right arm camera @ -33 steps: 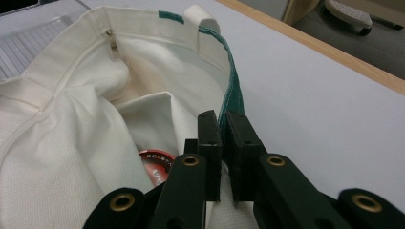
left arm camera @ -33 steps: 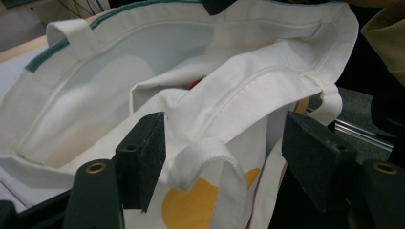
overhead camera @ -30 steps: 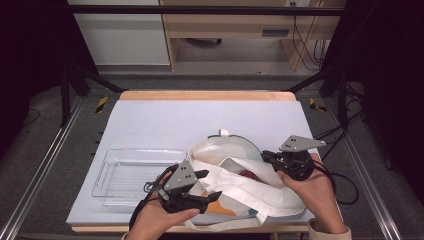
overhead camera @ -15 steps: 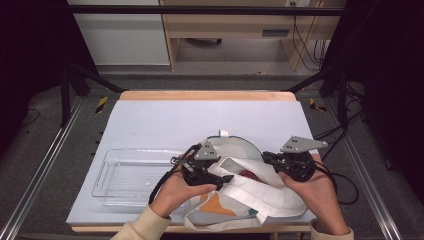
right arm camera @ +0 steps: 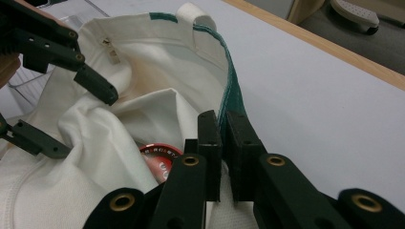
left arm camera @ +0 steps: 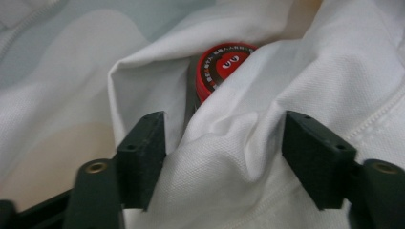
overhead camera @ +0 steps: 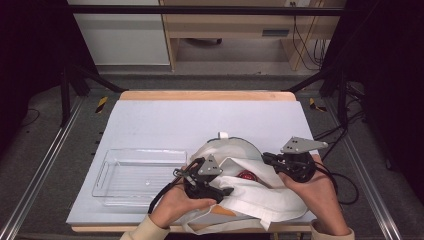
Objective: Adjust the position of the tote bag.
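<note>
Red-lidded jar (left arm camera: 220, 71) mostly hidden under white bag (left arm camera: 248, 157) folds

A pale grey mat covers the table (overhead camera: 165, 125), with a strip of light wood showing along its far edge. Metal rails (overhead camera: 45, 165) run along the grey floor (overhead camera: 30, 145) on both sides. Beyond stand a white cabinet (overhead camera: 117, 42) and a wooden desk (overhead camera: 235, 25); cables (overhead camera: 300, 40) hang at the desk's right end, and both side margins are dark

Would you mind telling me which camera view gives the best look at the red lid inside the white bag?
The left gripper view: the red lid is close, its print visible, though the white bag covers part. The right gripper view shows a smaller, fold-hidden part; the high view shows a small red spot.
</note>
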A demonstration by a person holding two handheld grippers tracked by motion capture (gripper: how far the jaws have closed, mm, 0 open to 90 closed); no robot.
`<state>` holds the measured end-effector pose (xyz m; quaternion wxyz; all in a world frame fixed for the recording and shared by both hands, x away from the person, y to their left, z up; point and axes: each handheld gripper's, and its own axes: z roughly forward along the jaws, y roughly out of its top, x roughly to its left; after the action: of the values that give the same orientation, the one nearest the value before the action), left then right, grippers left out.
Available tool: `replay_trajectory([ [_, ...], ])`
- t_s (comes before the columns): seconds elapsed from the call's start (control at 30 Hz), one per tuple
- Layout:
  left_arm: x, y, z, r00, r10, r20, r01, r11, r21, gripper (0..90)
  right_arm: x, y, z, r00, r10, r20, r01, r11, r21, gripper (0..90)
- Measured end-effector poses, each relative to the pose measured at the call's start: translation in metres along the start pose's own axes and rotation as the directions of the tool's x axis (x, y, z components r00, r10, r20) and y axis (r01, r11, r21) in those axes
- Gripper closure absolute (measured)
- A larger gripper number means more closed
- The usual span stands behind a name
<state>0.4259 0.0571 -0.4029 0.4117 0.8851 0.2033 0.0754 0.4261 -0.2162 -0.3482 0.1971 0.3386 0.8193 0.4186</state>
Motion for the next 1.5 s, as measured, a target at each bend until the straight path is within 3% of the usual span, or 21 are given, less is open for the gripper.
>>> replay_trajectory([
  [0.37,-0.008,-0.012,0.003,0.9997,-0.015,-0.017,0.016,0.9995,0.029,71.3,0.0,-0.001,0.0,1.0,-0.004,-0.004,0.004,1.0,0.004,85.1],
  [0.47,-0.012,-0.016,-0.001,0.9987,-0.039,-0.034,0.039,0.9992,-0.008,74.5,0.001,-0.001,0.0,1.0,-0.008,-0.003,0.008,1.0,0.007,85.1],
  [0.8,-0.034,-0.032,-0.01,0.9989,0.022,-0.042,-0.022,0.9997,-0.008,75.9,-0.003,-0.006,0.004,0.9999,-0.001,0.01,0.001,0.999,0.037,85.2],
  [0.87,-0.038,-0.036,-0.01,0.9981,0.044,-0.042,-0.044,0.999,0.01,76.0,-0.004,-0.008,0.004,0.9999,0.005,0.015,-0.005,0.999,0.043,85.3],
  [1.07,-0.044,-0.048,-0.005,0.9969,0.062,-0.049,-0.06,0.9978,0.026,76.4,-0.005,-0.012,0.006,0.9996,-0.001,0.028,0.0,0.998,0.064,85.4],
  [1.27,-0.044,-0.057,0.0,0.9975,0.053,-0.047,-0.051,0.998,0.038,76.6,-0.007,-0.017,0.01,0.9994,0.004,0.036,-0.007,0.997,0.081,85.5],
  [1.5,-0.043,-0.057,0.0,0.998,0.04,-0.049,-0.039,0.9989,0.027,76.6,-0.013,-0.027,0.019,0.9993,0.02,0.033,-0.023,0.995,0.101,85.6],
])
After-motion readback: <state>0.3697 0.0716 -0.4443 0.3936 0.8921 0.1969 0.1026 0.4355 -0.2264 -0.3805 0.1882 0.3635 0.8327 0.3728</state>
